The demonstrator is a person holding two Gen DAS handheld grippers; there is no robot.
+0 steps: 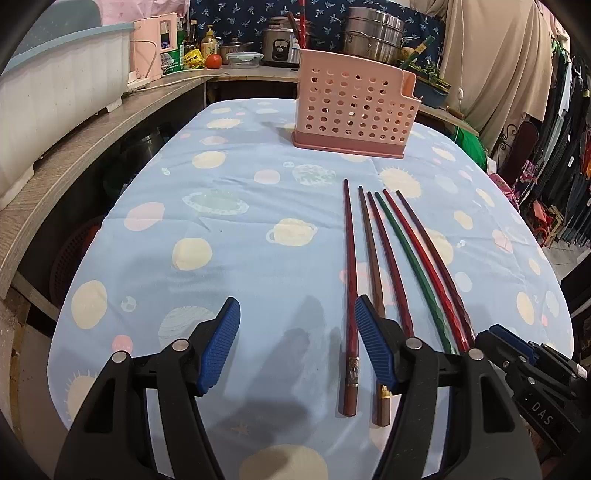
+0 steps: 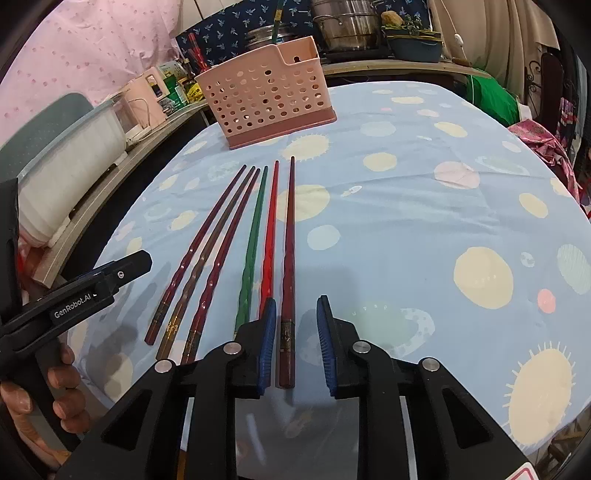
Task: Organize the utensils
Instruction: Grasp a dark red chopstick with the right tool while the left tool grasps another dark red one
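Several chopsticks lie side by side on the blue patterned tablecloth (image 1: 240, 177): dark red (image 1: 349, 280), brown (image 1: 371, 266), maroon, green (image 1: 410, 258), bright red and a dark maroon one (image 2: 287, 266). A pink perforated utensil holder (image 1: 354, 105) stands upright at the far end; it also shows in the right wrist view (image 2: 269, 92). My left gripper (image 1: 297, 310) is open and empty, its right pad beside the leftmost chopsticks. My right gripper (image 2: 296, 306) is open, its pads on either side of the dark maroon chopstick's thick end without touching it.
A wooden shelf (image 1: 74, 155) with a white bin (image 1: 55, 81) runs along the left. Pots (image 1: 373, 33), a rice cooker (image 1: 284, 44), bottles and a tomato stand on the back counter. Clothes hang at the right. The table's right half (image 2: 443, 221) carries only the cloth.
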